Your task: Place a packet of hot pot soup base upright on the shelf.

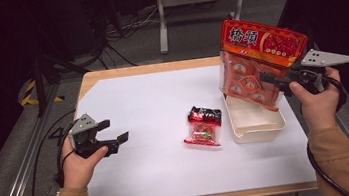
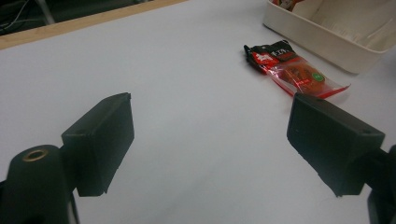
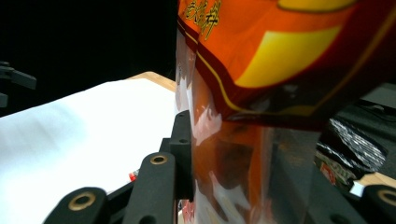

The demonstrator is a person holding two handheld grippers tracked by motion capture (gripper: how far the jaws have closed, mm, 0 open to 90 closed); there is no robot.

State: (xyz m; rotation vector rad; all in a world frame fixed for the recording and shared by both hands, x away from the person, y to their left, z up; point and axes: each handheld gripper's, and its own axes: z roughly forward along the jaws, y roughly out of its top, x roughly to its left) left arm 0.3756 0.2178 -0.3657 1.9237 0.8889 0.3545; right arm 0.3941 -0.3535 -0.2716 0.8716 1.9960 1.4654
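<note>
A large orange snack bag (image 1: 258,62) is held upright at the right side of the table, its lower end hanging just over the far end of a cream tray (image 1: 256,127). Small round orange packets are seen through the clear lower part of the bag; the top band is printed with yellow characters. The bag is clamped at its right edge by the right gripper (image 1: 273,80), jaws pressed on the film from both sides. In the right gripper view the bag (image 3: 261,93) is seen close up between the two black jaws, one jaw against its left face, the other behind the clear film on the right. The right gripper is carried by the right hand (image 1: 316,100), and a grey three-cornered plate (image 1: 326,57) is seen on top of it.

A small red and black packet (image 1: 203,126) lies flat on the white sheet (image 1: 133,108), just left of the tray, not touching it as far as can be told. The same packet (image 2: 292,70) and the tray's wall (image 2: 317,39) are seen ahead in the left gripper view.

The left gripper (image 1: 111,136) is held by the left hand (image 1: 82,162) low over the sheet at the left side, well apart from the packet. Its jaws are spread wide, with nothing between them. A wooden table edge (image 1: 149,69) is visible beyond the sheet.
</note>
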